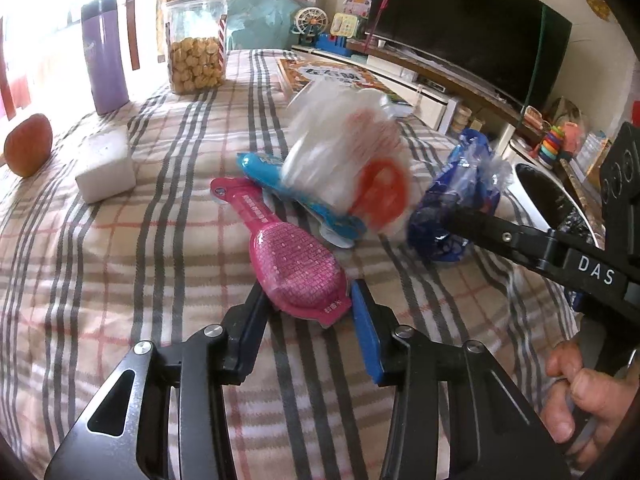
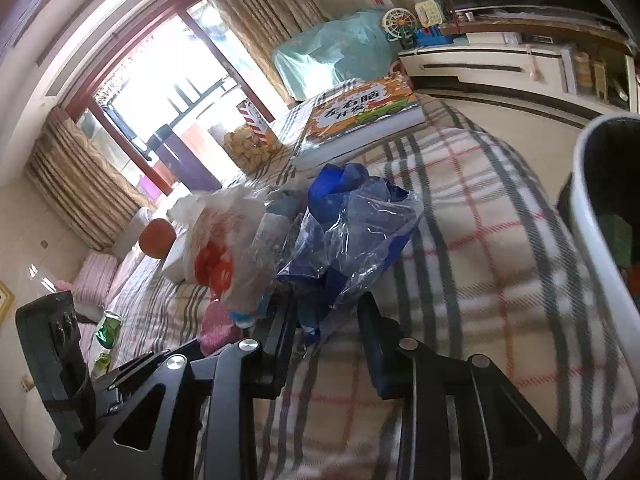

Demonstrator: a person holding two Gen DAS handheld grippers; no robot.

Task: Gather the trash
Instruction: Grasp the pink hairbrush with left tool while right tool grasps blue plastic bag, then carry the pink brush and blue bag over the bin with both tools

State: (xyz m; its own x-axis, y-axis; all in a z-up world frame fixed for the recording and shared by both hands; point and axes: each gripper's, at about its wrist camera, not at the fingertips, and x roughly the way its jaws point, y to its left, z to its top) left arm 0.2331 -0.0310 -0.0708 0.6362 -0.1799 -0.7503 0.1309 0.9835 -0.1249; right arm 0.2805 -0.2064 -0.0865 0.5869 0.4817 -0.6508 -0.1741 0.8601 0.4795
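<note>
In the left wrist view, the left gripper [image 1: 310, 308] is pointing down at a plaid blanket [image 1: 120, 248], and its jaws are sitting narrow around the wide end of a pink blister wrapper [image 1: 288, 256], one finger at each side of it; whether the pads are pressing it I cannot tell. Just behind the pink wrapper a blue blister wrapper [image 1: 260, 170] is lying on the blanket, and a blurred white plastic bag with an orange print [image 1: 348, 160] is standing over it. To the right, the right gripper [image 1: 460, 218] is reaching in from the edge and meeting a crumpled blue and clear plastic bag [image 1: 460, 184], with a white bin with a dark liner [image 1: 552, 196] just beyond the bag. Farther back, a white block [image 1: 106, 168], an apple [image 1: 28, 144], a purple flask [image 1: 104, 56], a jar of biscuits [image 1: 196, 48] and a book [image 1: 320, 74] are resting on the blanket. A hand [image 1: 584, 396] is holding the right gripper's handle at the lower right. In the right wrist view, the right gripper [image 2: 326, 320] is closing narrowly on the lower edge of the blue and clear plastic bag [image 2: 352, 232], whose hanging film is passing between the fingers. The white bag [image 2: 224, 240] is sitting to its left, and the bin's white rim [image 2: 592, 224] is rising at the right edge.
</note>
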